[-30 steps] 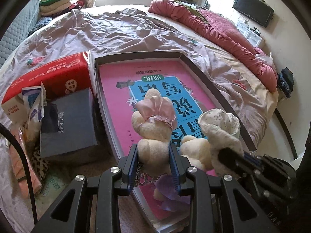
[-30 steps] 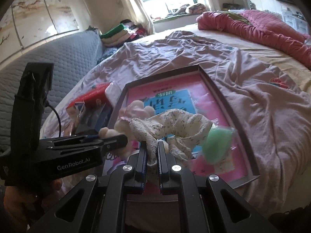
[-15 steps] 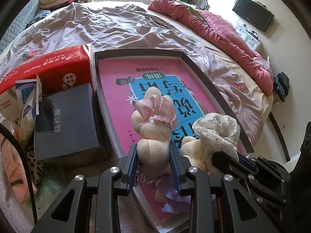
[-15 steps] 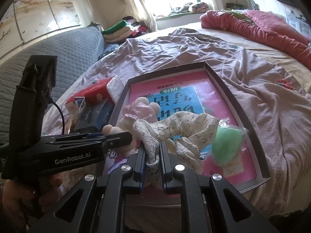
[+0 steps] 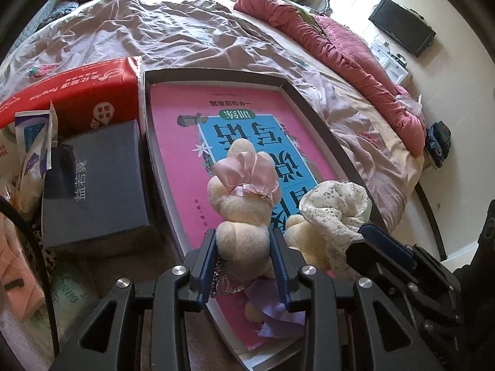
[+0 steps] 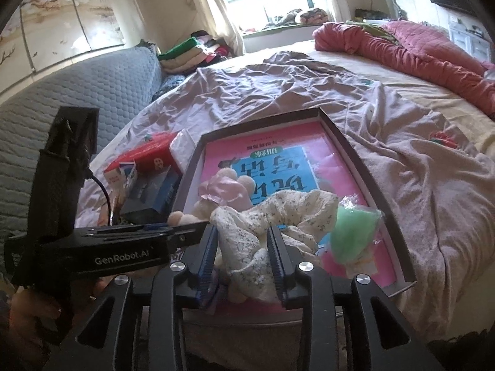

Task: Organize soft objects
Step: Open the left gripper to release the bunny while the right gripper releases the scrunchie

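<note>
Wide bed (image 5: 173,31) under a rumpled mauve sheet, a rolled red quilt (image 5: 346,46) along its far side. On the sheet, a shallow dark-rimmed tray (image 5: 312,108) lined with a pink and blue printed sheet, long side running away from the cameras. Just left of the tray, a red tissue pack (image 5: 77,92) and a dark blue box (image 5: 92,182). At the tray's near end, a cream plush toy (image 5: 241,207) with a pink satin bow, lying lengthwise along the tray, head toward the far rim, lower body toward the camera. Clamped on that lower body, the left gripper (image 5: 243,253), blue pads pressing in from both sides. Just right of the plush, touching it, a floral fabric scrunchie (image 6: 272,216), draped in a loop across the tray's width. Around its near bunched part, the right gripper (image 6: 243,256), jaws opening, cloth between the pads, the left pad seemingly clear of it, contact on the right hard to judge. Beside the scrunchie to the right, inside the tray, a small green soft item in clear wrap (image 6: 352,232).
</note>
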